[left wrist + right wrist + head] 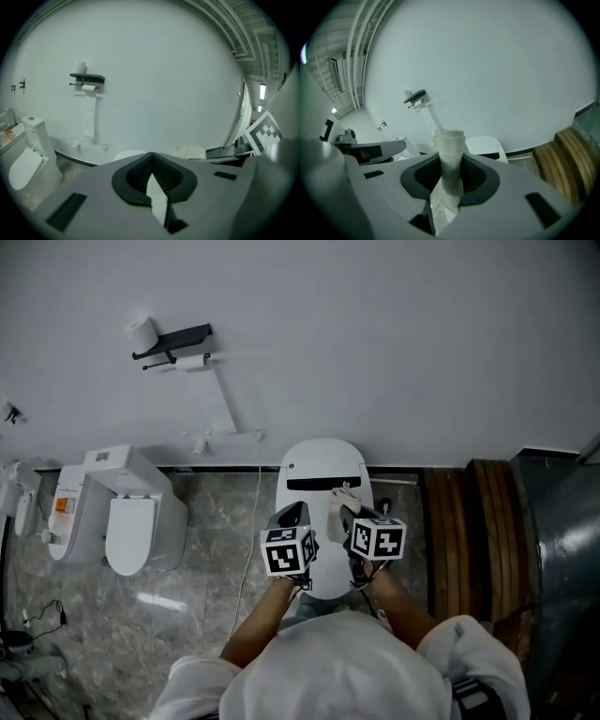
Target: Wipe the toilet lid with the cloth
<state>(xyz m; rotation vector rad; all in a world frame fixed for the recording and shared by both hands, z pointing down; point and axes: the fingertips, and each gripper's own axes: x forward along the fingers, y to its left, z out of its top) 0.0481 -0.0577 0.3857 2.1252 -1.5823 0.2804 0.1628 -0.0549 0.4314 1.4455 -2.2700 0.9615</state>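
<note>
While both hover over the toilet lid (323, 463), right hand-held gripper (346, 514) pinches the one cloth (449, 152); left hand-held gripper (291, 515) pressed together, empty.

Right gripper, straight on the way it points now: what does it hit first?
Probably the toilet: the right gripper, shut on the cloth, points down over it toward its rear. Depth is unclear; if it clears that, the wall is next.

A plain white wall (394, 343) meets a glossy grey marbled floor (197, 615) along a dark skirting line. A black shelf (178, 337) carrying 1 paper roll (142, 334) hangs at upper left, a white side toilet (131, 526) stands below it, and wooden slats (469, 531) lie at right
</note>
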